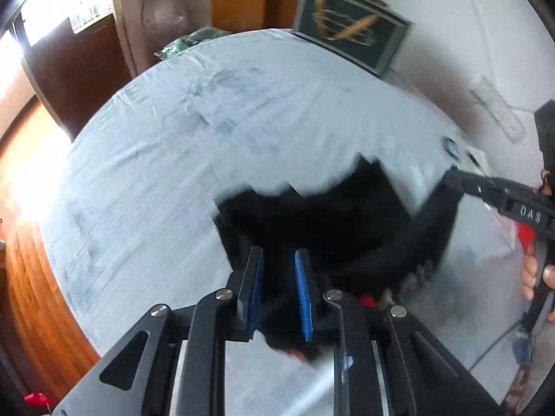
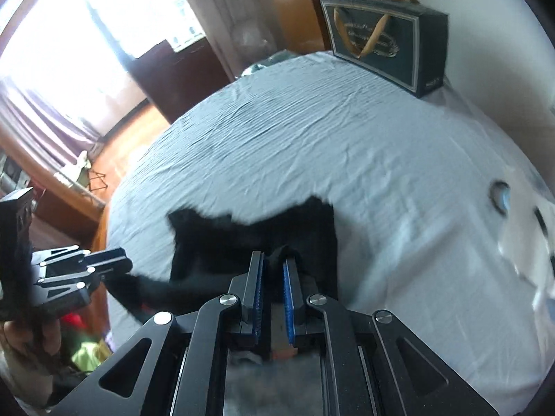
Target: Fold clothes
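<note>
Pinching black garment (image 2: 256, 239) — left gripper (image 1: 277, 260), right gripper (image 2: 272, 267) — both nearly closed.

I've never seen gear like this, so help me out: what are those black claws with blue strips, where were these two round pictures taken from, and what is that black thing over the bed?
No robot here: a person holds a hand tool in each hand. Each round picture comes from a camera on one tool, looking along its jaws. The left gripper and right gripper each pinch the black garment, lifting it above the grey bedsheet. A dark gift bag stands at the far side of the bed.
</note>
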Demonstrator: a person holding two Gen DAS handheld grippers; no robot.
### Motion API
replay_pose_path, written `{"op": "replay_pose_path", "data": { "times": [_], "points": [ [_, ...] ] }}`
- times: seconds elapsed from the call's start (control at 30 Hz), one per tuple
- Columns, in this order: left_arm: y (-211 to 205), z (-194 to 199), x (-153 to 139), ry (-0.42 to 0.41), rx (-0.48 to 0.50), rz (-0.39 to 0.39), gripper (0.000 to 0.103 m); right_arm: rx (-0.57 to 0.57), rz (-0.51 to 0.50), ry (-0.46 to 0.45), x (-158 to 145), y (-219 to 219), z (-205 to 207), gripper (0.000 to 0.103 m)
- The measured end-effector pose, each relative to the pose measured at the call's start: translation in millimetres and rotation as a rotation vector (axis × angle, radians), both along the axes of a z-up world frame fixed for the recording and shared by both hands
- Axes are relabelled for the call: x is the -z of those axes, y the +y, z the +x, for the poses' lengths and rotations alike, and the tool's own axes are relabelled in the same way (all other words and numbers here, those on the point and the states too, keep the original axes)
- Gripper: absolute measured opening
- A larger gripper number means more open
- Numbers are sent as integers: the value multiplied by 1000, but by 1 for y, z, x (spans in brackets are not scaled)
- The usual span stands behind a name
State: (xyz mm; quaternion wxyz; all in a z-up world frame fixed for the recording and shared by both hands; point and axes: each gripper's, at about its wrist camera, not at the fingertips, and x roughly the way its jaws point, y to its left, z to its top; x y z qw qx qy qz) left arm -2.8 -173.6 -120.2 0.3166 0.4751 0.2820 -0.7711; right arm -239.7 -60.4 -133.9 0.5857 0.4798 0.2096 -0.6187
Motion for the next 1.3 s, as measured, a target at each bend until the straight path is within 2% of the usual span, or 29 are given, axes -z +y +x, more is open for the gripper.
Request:
{"op": "replay_pose_path", "data": {
  "times": [0.13,0.3,0.33,0.37,0.4,0.47,0.5,0.6,0.7,0.73,0.77,0.8,0.83,0.87,0.9,1.0,1.07,1.17,1.23,1.3],
  "points": [
    [-44,-11,17,-16,-3,22,19,36,63,-10,34,-45,-9,10],
    [-44,-2,28,-7,25,79,21,130,108,-69,68,-55,-34,10],
    [-40,2,32,-7,23,96,25,150,115,-79,72,-53,-39,10],
    [-36,6,36,-5,19,109,39,171,112,-99,73,-49,-43,14],
    [-31,10,41,-2,15,119,53,190,101,-117,72,-44,-47,24],
    [-22,16,52,4,8,141,64,212,69,-119,64,-30,-52,36],
    [-18,18,58,6,5,158,64,206,57,-112,58,-22,-51,37],
    [-12,21,77,3,-22,204,64,168,58,-106,54,-7,-45,41],
    [-10,20,90,21,-40,218,64,131,107,-81,68,2,-36,41],
    [-9,19,93,34,-43,220,60,122,123,-74,74,3,-33,41],
    [-9,17,93,41,-37,213,33,123,131,-80,81,4,-32,41],
    [-8,14,91,44,-26,203,16,118,135,-102,86,4,-30,41],
    [-6,10,87,40,-14,179,15,111,139,-126,91,4,-28,40],
    [-4,6,81,30,-1,147,12,105,143,-150,97,5,-26,21],
    [-1,4,72,28,8,106,11,102,118,-132,91,8,-23,4],
    [1,6,33,52,9,-24,11,95,28,-59,69,19,-14,4],
    [-5,6,10,71,0,-78,11,130,-70,-82,48,30,-24,4],
    [-24,-5,8,72,-9,-79,14,153,-62,-78,51,24,-33,4],
    [-37,-18,19,23,-2,-77,19,173,-25,-68,65,13,-36,4],
    [-51,-25,29,-12,-13,-53,20,190,27,-56,79,2,-38,13]
  ]
}}
